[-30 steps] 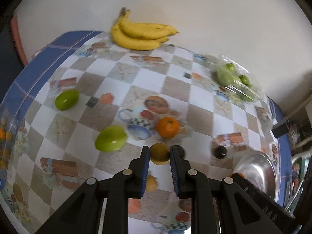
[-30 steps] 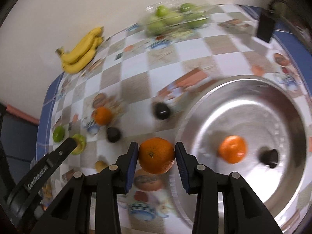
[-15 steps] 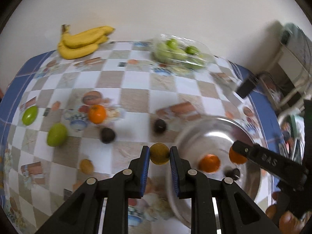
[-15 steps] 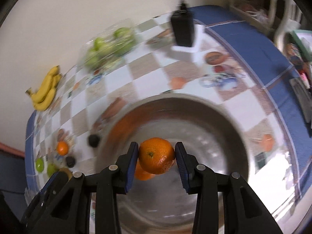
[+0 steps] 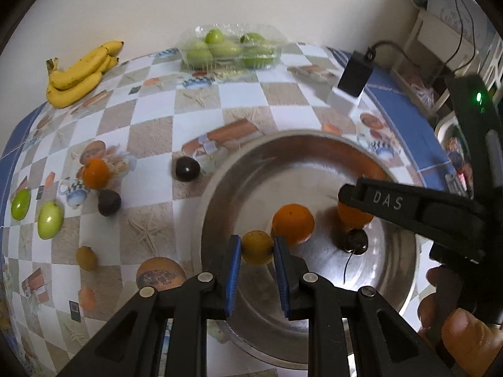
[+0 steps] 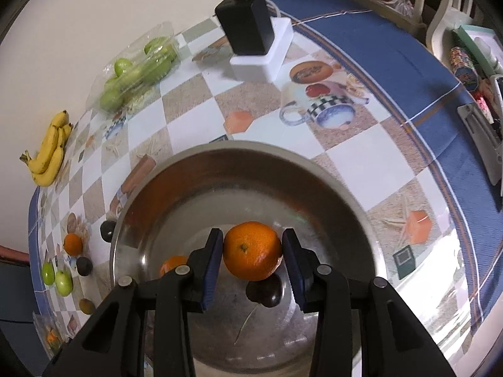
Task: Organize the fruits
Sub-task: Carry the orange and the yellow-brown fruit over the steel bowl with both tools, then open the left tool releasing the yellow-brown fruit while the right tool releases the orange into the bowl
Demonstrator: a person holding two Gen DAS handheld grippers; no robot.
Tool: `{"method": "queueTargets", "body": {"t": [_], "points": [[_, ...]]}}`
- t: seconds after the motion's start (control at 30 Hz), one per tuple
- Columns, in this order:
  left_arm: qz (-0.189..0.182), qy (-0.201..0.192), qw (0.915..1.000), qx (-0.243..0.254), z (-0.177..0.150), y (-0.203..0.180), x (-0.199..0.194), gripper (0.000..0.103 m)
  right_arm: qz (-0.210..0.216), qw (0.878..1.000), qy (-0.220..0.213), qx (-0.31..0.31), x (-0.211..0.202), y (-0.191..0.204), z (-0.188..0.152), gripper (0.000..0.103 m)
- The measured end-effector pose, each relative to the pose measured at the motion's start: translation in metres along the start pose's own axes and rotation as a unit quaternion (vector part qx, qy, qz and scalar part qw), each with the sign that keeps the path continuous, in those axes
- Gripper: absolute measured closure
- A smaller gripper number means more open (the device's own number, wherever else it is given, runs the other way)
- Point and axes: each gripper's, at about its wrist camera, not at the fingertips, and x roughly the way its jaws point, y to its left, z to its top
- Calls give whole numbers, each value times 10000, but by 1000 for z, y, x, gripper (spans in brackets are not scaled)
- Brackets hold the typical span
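My left gripper [image 5: 257, 248] is shut on a small yellow fruit [image 5: 256, 246] and hangs over the near left part of the steel bowl [image 5: 217, 188]. My right gripper [image 6: 252, 253] is shut on an orange [image 6: 248, 246] above the bowl's middle [image 6: 239, 152]; in the left wrist view it reaches in from the right [image 5: 352, 210]. Inside the bowl lie a second orange [image 5: 293, 223] and a dark stemmed fruit [image 5: 355, 241]. Left of the bowl, an orange [image 5: 96, 173], two dark fruits [image 5: 187, 169], two green ones [image 5: 49, 220] and a small brownish one [image 5: 87, 257] rest on the tablecloth.
Bananas [image 5: 80, 73] and a clear clamshell of green fruit [image 5: 231, 48] sit by the back wall. A black adapter on a white block [image 6: 251, 37] stands behind the bowl. A hand [image 5: 462, 342] holds the right gripper at the lower right. The table's blue border runs along the right.
Both grippers have travelled right across the table with their fruits, from over the scattered fruit to above the bowl. Both views have rolled. Neither grip has altered.
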Motion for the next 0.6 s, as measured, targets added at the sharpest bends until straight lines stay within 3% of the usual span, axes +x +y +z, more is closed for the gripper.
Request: {"method": "queueTargets", "body": {"t": [0.6], "points": [[-18, 186, 9998, -62, -1, 1, 12, 78, -26, 9999, -86, -141, -1, 8, 2, 61]]}}
